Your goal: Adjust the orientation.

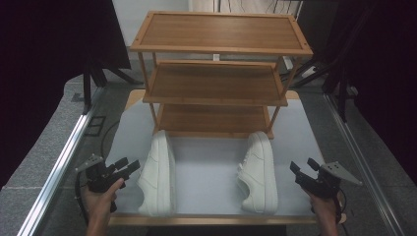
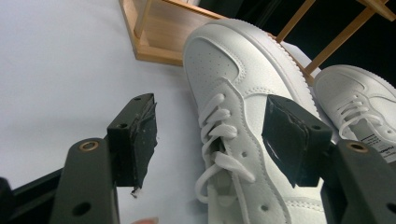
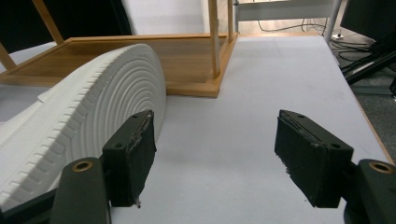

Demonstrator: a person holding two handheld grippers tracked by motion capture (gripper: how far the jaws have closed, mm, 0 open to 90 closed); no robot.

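Two white shoes lie on their sides on the surface, right in front of the wooden shoe rack [image 1: 220, 73]. The left shoe [image 1: 157, 172] has its toe by the rack's left front leg, and the right shoe [image 1: 258, 169] has its toe by the right front leg. All three shelves of the rack are bare, so it looks like the job of putting the shoes away has not started. Both shoes are yet to be picked up.

The left claw [image 1: 129, 166] is wide open and holds nothing; it sits just left of the left shoe. The right claw [image 1: 301, 166] is wide open too and empty, a little way right of the right shoe.

The high view shows the whole rack and both shoes together. The left gripper view shows the laces [image 2: 219, 135] and the tops of both shoes. The right gripper view shows the bumpy sole [image 3: 93, 107] of the right shoe and the rack's bottom shelf [image 3: 187, 60] behind it.
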